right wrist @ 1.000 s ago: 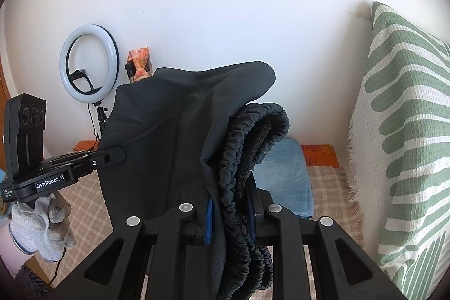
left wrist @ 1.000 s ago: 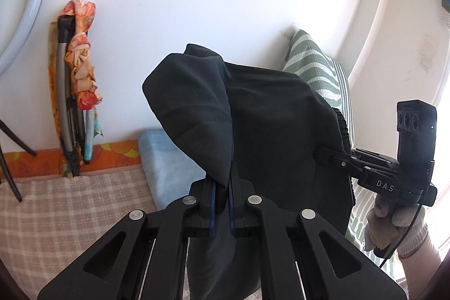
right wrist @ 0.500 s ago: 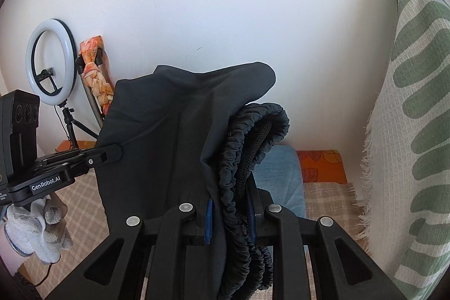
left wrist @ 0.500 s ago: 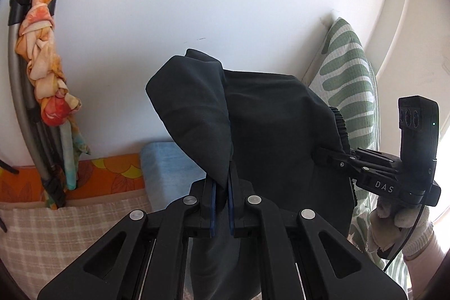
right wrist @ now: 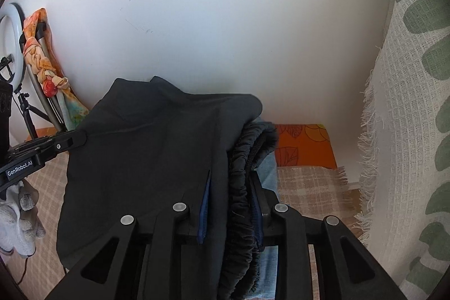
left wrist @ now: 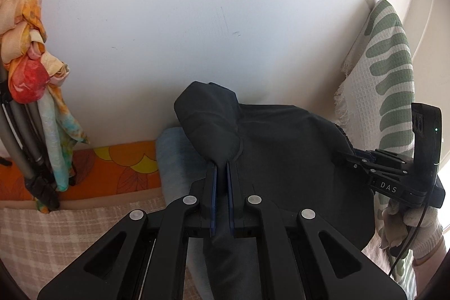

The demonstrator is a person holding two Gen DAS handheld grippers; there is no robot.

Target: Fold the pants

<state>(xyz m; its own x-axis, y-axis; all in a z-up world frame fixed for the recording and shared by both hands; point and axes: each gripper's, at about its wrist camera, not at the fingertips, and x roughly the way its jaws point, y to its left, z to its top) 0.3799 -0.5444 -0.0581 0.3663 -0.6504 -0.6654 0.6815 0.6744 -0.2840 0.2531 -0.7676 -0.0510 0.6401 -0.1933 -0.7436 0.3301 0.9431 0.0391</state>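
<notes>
Pants (left wrist: 281, 159) hang between us over checked bed (left wrist: 56, 229). Left gripper (left wrist: 220, 182) pinched tight on fabric corner; right gripper (right wrist: 230, 193) jaws just widening, elastic waistband (right wrist: 250, 159) between them. Soft, limp, light: we grip waistband and hem corners.

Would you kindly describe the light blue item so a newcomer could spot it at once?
Start at the white wall and drop to the bed's checked cover. There, behind the dark pants, lies the folded light blue towel, the only plain pale blue thing beside the orange flowered fabric.
</notes>
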